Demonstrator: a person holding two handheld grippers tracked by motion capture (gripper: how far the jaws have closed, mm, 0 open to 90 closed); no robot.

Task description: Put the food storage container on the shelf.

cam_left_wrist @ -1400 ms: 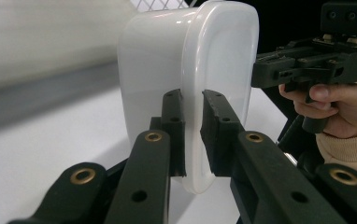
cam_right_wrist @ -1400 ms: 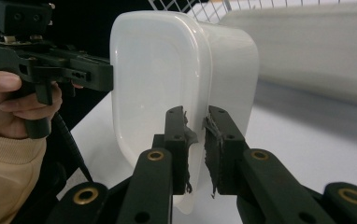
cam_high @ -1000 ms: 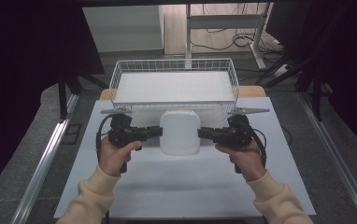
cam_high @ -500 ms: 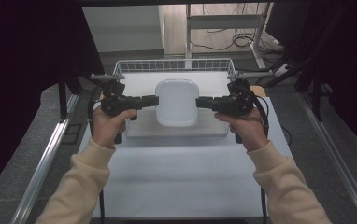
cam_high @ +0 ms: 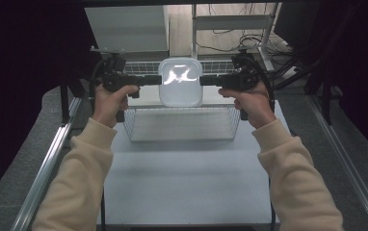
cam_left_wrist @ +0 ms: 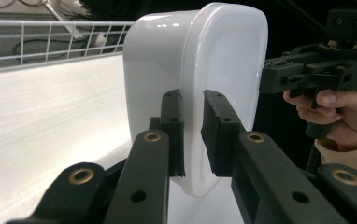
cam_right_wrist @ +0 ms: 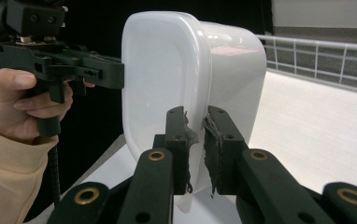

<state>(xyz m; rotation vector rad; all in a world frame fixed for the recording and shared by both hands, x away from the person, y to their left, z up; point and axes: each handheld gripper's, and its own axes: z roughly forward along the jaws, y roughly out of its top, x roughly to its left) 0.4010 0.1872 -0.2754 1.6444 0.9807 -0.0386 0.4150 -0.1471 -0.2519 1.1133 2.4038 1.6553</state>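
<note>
In the upper middle of the high view, the white plastic container [cam_high: 180, 83] is held in the air above the wire basket [cam_high: 182, 126] on the bench [cam_high: 182, 187]. The left hand-held gripper [cam_high: 159, 80] grasps its left rim, and the right hand-held gripper [cam_high: 203, 81] grasps its right rim, both clenched on it.

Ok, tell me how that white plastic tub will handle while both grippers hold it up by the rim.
The white plastic tub probably stays stiff: pinched at opposite rims by the left gripper and right gripper, it shows no sag. Likely light, being thin-walled. Its glossy surface may slip in the pads.
</note>
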